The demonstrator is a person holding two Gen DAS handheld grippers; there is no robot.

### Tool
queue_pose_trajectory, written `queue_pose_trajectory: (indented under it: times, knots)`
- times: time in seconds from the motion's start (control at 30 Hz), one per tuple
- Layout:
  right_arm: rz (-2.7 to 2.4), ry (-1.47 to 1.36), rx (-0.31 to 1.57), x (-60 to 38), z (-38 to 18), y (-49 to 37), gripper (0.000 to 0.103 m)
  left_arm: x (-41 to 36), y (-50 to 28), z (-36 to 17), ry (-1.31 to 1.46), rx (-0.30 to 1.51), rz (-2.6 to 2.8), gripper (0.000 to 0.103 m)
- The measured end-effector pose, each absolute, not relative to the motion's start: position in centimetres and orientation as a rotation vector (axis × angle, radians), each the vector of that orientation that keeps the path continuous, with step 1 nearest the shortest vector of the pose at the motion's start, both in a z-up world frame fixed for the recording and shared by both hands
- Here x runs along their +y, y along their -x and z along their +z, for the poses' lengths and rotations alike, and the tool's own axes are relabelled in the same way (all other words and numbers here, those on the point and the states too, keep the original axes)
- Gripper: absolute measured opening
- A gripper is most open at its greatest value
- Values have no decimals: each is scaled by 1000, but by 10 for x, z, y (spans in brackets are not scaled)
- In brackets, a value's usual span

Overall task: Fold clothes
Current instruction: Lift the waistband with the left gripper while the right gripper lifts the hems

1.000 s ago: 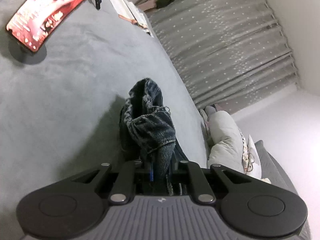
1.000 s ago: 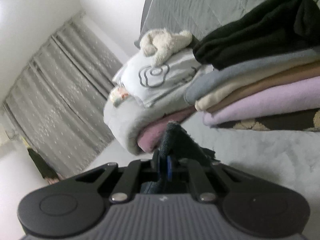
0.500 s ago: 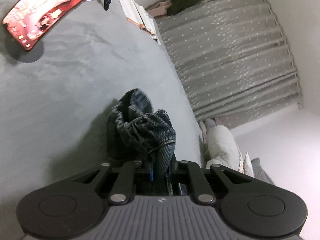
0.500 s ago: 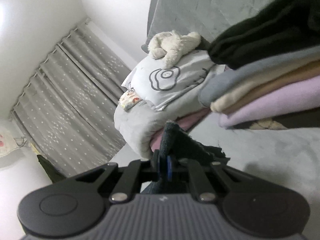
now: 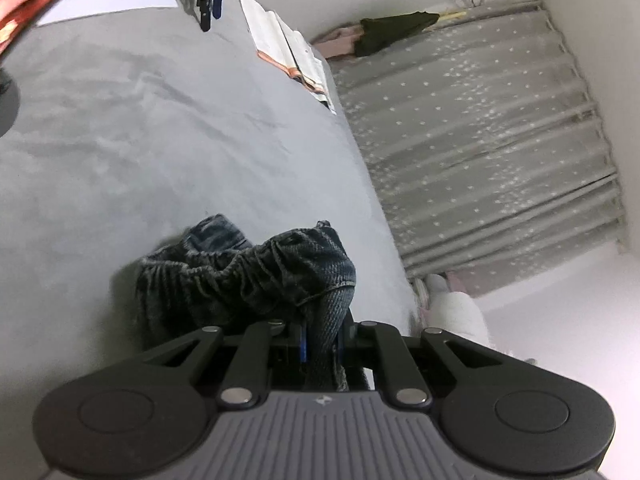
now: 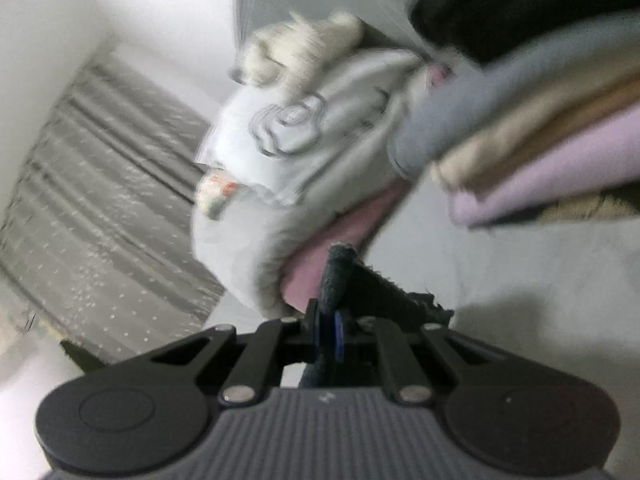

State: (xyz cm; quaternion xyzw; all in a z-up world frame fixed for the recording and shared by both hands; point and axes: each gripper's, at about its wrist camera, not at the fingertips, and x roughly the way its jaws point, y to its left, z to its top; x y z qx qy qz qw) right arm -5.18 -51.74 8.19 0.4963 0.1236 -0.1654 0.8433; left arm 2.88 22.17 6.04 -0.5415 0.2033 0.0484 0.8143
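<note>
A: Jeans [image 5: 256, 276] lie bunched on the grey bed [image 5: 120, 152], below the open book [image 5: 288, 52]. Left claw [image 5: 320, 344] is clenched on a denim edge.

B: Right claw [image 6: 328, 332] pinches dark fabric beside the folded stack [image 6: 540, 148]. Probably mid-fold; next, I'd spread the garment flat.

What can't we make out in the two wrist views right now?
- Left wrist: the lower part of the dark blue denim garment is hidden behind the left tool.
- Left wrist: the red-printed screen is cut off by the top-left edge.
- Right wrist: motion blur hides detail on the white plush toy and the stack of folded clothes.
- Right wrist: the dark cloth in the right tool is bunched, so its type is unclear.
</note>
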Motion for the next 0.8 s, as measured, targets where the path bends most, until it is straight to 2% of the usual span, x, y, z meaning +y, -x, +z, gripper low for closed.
queue_pose_trajectory:
  times: [0.4, 0.8]
  knots:
    - [-410, -1075, 414, -537, 50, -59, 6, 211, -120, 40, 1176, 523, 272, 10]
    - [-497, -1022, 566, -534, 34, -130, 7, 210, -162, 29, 1152, 634, 353, 11]
